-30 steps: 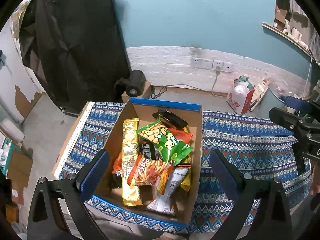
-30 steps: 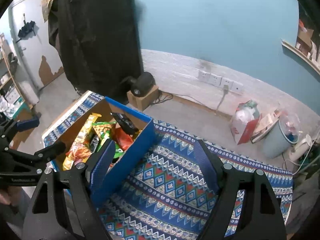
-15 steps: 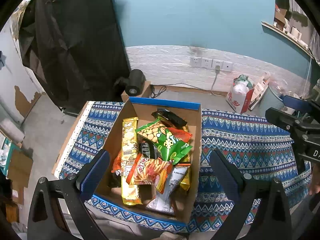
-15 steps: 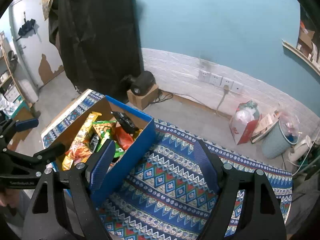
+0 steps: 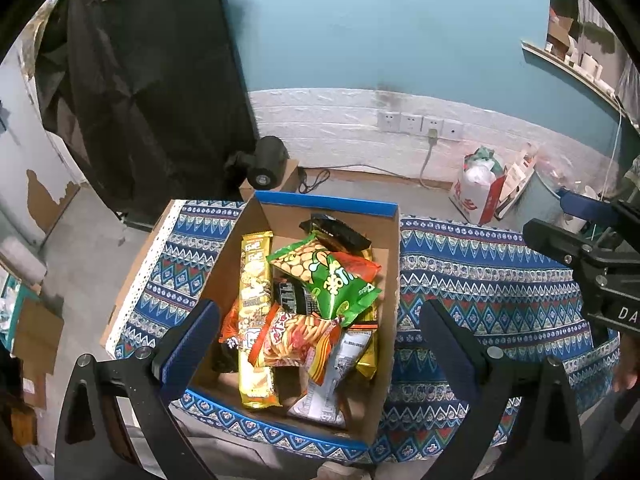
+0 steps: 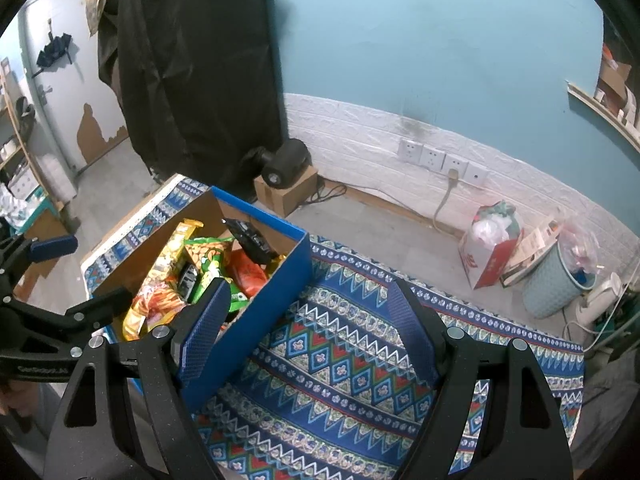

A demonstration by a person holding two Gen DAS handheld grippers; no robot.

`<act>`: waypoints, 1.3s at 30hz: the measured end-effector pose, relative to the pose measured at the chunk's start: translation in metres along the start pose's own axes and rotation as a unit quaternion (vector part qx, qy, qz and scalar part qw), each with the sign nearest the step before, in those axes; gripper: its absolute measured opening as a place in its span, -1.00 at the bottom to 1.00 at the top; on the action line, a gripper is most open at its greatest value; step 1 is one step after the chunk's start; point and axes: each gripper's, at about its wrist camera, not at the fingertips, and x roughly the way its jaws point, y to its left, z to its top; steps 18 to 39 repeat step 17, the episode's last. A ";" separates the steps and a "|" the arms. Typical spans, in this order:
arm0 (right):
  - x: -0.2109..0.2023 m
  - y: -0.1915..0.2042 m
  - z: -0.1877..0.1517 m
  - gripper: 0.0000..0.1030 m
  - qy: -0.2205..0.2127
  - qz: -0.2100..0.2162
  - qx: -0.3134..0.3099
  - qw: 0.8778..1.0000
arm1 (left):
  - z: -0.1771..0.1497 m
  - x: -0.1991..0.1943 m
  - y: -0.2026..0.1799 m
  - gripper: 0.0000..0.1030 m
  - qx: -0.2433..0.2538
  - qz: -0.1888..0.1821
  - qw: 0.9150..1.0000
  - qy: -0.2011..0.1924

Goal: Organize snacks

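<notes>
1. The bench (image 5: 480, 280) is covered by a blue patterned cloth with zigzag and diamond bands; its right half lies bare in the right wrist view.
2. A cardboard box (image 5: 390, 280) with a blue outside sits on the left part of the bench, open at the top, its blue side wall (image 6: 256, 320) facing the right tool.
3. The left tool (image 5: 320, 332) hangs above the near end of the box, its two blue-padded fingers spread wide, one to each side of the box, pinching nothing.
4. The right tool (image 6: 308, 320) hangs over the cloth just beside the box, fingers likewise spread wide and holding nothing; its left pad overlaps the box wall in its own view.
5. The snacks lie heaped inside the box. A long gold packet (image 5: 254, 312) runs along the left side.
6. A green bag (image 5: 328, 276) printed with round crackers lies on top near the middle, partly over an orange-red bag (image 5: 358, 266).
7. A red-orange bag of sticks (image 5: 298, 336) lies nearer the front, overlapping the gold packet.
8. A white packet (image 5: 332, 376) with printed text rests at the front right.
9. A black packet (image 5: 336, 232) leans toward the far wall of the box.
</notes>
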 end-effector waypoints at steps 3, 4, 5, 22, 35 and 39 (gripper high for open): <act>0.000 0.000 -0.001 0.54 0.000 0.000 -0.002 1.000 | 0.000 0.000 0.001 0.96 -0.002 -0.001 1.000 -0.001; 0.000 0.000 -0.002 0.54 0.000 0.000 -0.003 1.000 | 0.001 -0.001 0.001 0.96 -0.003 -0.001 1.000 -0.002; 0.001 0.001 -0.001 0.54 0.000 -0.001 -0.001 1.000 | 0.000 -0.001 0.002 0.95 -0.004 -0.003 1.000 -0.002; 0.001 0.001 -0.001 0.54 0.000 0.000 -0.001 1.000 | -0.001 0.000 0.004 0.95 -0.009 -0.012 1.000 0.004; 0.001 0.001 -0.001 0.54 0.000 0.000 -0.001 1.000 | -0.001 0.000 0.004 0.95 -0.009 -0.012 1.000 0.004; 0.001 0.001 -0.001 0.54 0.000 0.000 -0.001 1.000 | -0.001 0.000 0.004 0.95 -0.009 -0.012 1.000 0.004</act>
